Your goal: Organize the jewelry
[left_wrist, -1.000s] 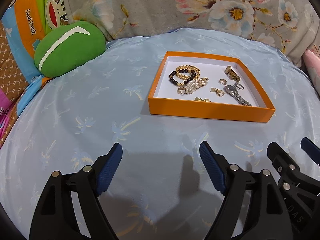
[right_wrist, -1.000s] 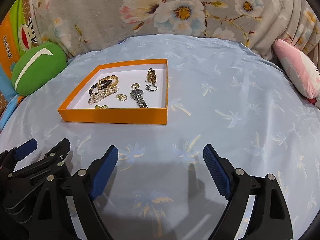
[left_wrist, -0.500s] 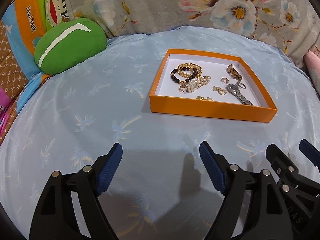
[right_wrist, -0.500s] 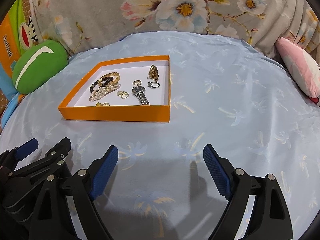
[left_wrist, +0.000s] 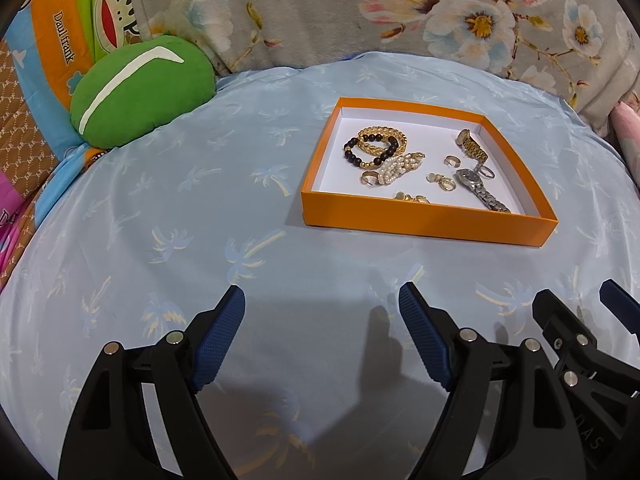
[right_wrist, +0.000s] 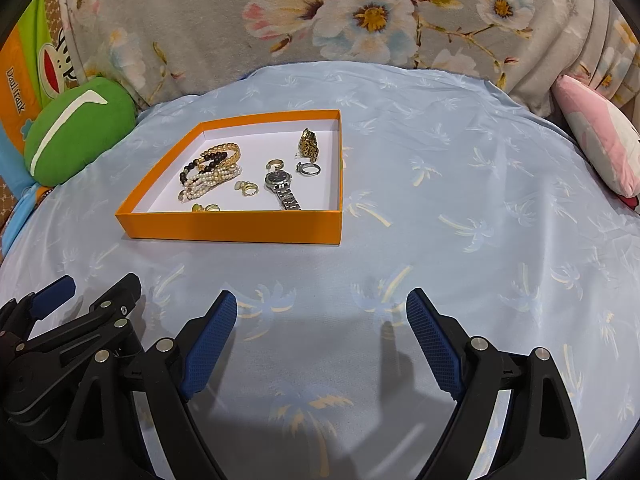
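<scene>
both grippers, left gripper (left_wrist: 320, 322) and right gripper (right_wrist: 322, 326), hover with fingers apart, well short of the orange tray (right_wrist: 240, 226) holding the jewelry. the bracelets (left_wrist: 376, 146) overlap, so a careless pinch could drag several out.

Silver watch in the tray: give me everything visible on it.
The silver watch has a round dark dial and a metal link band, which looks like steel. It lies flat and unclasped on the white floor of the orange tray, right of centre, band running toward the near wall. A small silver ring sits just beyond it; contact unclear. Neither gripper touches it.
</scene>
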Tool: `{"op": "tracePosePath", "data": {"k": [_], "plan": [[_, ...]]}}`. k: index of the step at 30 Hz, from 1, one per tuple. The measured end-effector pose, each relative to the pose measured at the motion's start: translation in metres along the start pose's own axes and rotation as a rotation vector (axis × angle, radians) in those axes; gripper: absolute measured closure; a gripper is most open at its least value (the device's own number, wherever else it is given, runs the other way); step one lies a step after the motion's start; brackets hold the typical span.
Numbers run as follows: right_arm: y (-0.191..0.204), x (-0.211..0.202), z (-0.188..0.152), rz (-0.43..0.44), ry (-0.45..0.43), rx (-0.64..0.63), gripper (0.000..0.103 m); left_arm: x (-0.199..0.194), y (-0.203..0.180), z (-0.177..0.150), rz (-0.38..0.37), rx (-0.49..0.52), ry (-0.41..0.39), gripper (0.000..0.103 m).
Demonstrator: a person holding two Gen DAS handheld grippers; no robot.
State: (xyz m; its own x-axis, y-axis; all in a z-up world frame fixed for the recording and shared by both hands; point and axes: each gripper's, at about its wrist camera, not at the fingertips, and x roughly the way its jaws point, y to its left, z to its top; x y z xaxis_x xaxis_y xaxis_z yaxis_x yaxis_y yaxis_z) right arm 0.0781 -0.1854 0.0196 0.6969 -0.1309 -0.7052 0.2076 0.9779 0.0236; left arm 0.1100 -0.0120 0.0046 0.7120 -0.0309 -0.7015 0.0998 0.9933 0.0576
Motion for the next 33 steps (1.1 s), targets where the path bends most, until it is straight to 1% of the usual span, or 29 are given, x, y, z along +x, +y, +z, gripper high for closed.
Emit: {"op": "tracePosePath", "data": {"k": [16,33], "plan": [[0.0001,-0.0003,0.0002,0.0,-0.001,0.0,0.018,-0.0031,-0.0006,0.0002,0.021,0.004,-0.015,0.026],[-0.0015,-0.0015,0.0019,-0.004,-0.008,0.0,0.018,-0.0049,-0.0014,0.0005,0.026,0.007,-0.022,0.026]]}}
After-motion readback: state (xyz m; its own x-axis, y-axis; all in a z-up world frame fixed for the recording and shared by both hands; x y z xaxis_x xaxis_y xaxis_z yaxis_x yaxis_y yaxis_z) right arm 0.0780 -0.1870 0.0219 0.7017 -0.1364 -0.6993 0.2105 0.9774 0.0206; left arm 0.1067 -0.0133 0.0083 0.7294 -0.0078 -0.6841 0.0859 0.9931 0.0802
